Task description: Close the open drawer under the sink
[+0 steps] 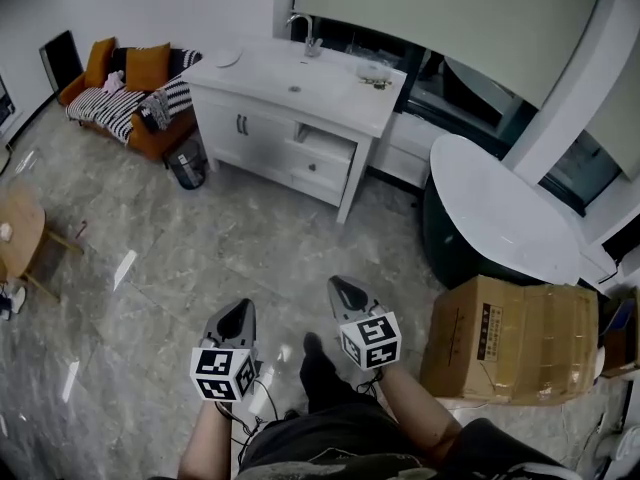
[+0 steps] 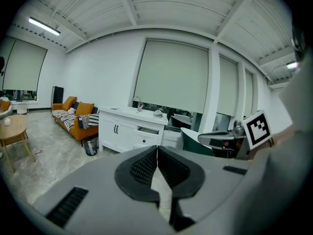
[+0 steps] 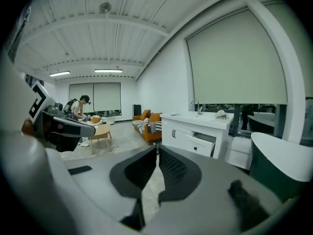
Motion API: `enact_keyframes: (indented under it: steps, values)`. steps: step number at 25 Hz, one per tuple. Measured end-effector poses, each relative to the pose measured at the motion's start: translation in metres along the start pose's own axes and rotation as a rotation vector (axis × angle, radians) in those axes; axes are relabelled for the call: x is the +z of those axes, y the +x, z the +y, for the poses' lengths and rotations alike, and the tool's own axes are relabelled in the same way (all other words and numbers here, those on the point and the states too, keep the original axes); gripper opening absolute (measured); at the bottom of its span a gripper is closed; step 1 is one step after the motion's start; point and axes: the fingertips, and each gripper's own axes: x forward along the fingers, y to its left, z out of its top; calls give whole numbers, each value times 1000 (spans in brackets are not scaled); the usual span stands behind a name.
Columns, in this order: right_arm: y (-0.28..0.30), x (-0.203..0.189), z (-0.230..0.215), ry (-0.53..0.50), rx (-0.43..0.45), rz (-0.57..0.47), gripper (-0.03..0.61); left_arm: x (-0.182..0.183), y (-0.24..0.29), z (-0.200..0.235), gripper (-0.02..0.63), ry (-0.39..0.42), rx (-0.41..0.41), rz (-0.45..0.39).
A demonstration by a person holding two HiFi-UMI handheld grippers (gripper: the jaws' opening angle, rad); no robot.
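A white sink cabinet (image 1: 290, 118) stands across the room, with a faucet (image 1: 308, 36) at its back. Its upper right drawer (image 1: 325, 150) hangs open; it shows too as the drawer (image 2: 148, 130) in the left gripper view and the drawer (image 3: 201, 143) in the right gripper view. My left gripper (image 1: 238, 313) and right gripper (image 1: 341, 290) are held low over the floor, far short of the cabinet, both pointing toward it. Each is shut with nothing between its jaws, as the left gripper (image 2: 157, 153) and right gripper (image 3: 157, 154) show in their own views.
An orange sofa (image 1: 125, 93) and a dark bin (image 1: 187, 163) stand left of the cabinet. A round white table (image 1: 500, 208) and a cardboard box (image 1: 510, 338) lie to the right. A small wooden table (image 1: 20, 233) is at the far left. A person (image 3: 79, 107) bends over far behind.
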Motion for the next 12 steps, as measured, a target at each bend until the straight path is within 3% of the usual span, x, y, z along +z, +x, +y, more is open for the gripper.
enact_keyframes:
  steps: [12]
  values:
    - [111,36,-103,87,21,3,31,60,125,34,15,-18,58,11]
